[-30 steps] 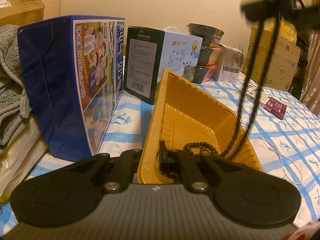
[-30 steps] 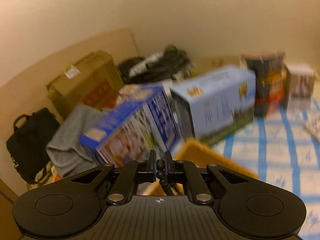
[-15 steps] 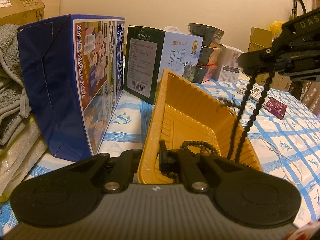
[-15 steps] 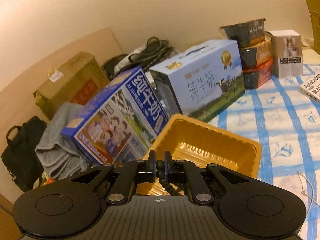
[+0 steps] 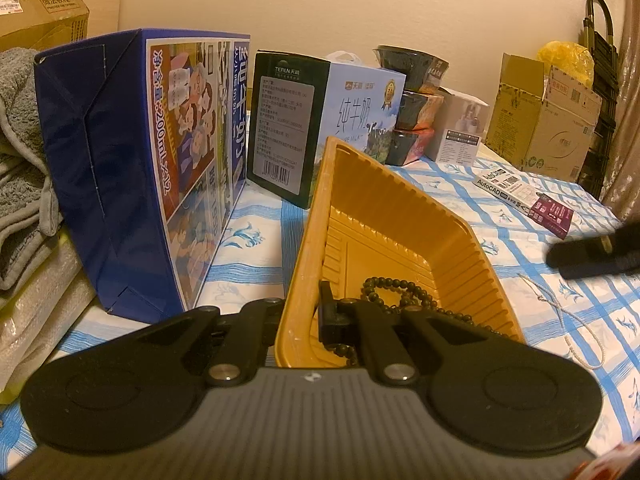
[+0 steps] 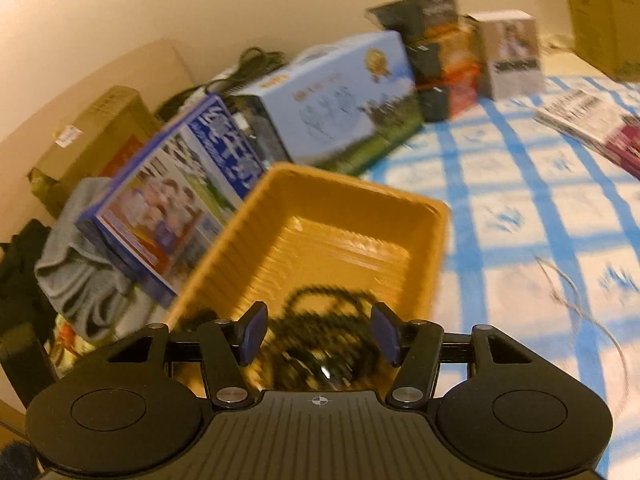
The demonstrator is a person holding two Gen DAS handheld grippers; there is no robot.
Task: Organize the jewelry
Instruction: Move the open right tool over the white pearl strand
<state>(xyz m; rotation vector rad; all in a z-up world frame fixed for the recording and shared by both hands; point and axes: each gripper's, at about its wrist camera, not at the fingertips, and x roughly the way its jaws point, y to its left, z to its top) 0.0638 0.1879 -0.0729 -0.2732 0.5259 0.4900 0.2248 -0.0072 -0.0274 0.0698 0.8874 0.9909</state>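
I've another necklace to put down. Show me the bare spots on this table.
Free: checked cloth between the yellow tray, the AutoCAD book and the white string necklace. Crowded: the milk cartons and stacked bowls at the back; black beads fill the tray's near end.

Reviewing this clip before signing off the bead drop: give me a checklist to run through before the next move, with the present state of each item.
1. Right gripper released: ok, its jaws stand wide apart with nothing between them.
2. Dark bead string inside the yellow tray: ok, it lies on the tray floor.
3. Left gripper steadying the tray: ok, shut on the near rim.
4. No beads hanging over the rim: cannot tell, the gripper body hides the near end.
5. Next piece located: ok, a pale thin chain lies on the blue checked cloth, right of the tray.
6. Right-wrist view sharp enough to aim: not ok, it is motion-blurred.
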